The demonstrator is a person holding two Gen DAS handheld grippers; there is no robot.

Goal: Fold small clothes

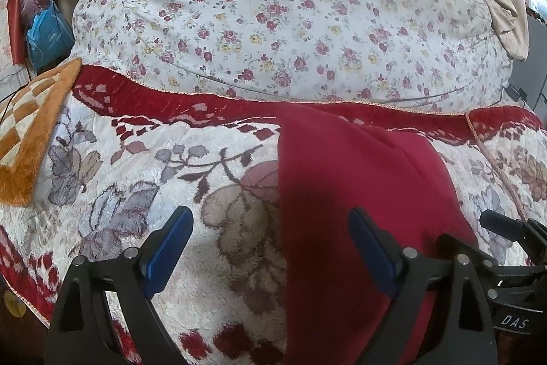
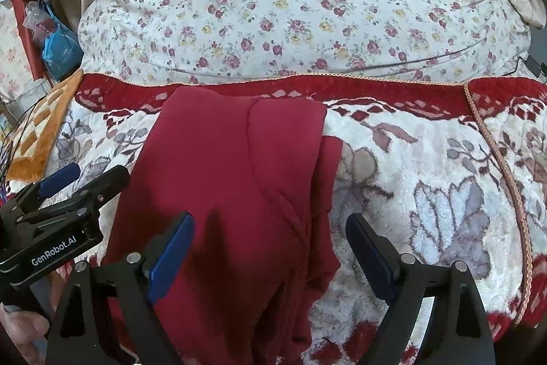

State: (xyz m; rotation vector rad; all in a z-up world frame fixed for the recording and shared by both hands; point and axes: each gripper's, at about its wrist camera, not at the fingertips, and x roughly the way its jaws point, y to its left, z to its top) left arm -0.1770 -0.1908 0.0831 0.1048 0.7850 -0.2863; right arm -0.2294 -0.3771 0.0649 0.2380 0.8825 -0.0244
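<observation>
Currently lying lengthwise on the plush floral blanket: one red garment, already narrowed into a long strip, its far end reaching up to the blanket's red border in the upper middle of the right wrist view.

Left gripper: jaws standing wide, nothing between the pads; it is hovering over the garment's left edge, one blue finger above bare blanket, the other above red cloth. Probably it is positioned there to take that edge or near corner for the next fold.

Right gripper: jaws likewise spread wide and empty, straddling the garment's right edge at the lower centre of its frame, with a layered fold showing along that side.

Edges: the garment's left edge is running straight in the left wrist view; its right side is showing a second layer peeking out.

Open room: bare blanket is lying to both sides. The flowered quilt is bulging just beyond the red border, limiting travel toward the top of the frame. An orange checked mat is occupying the left margin.
</observation>
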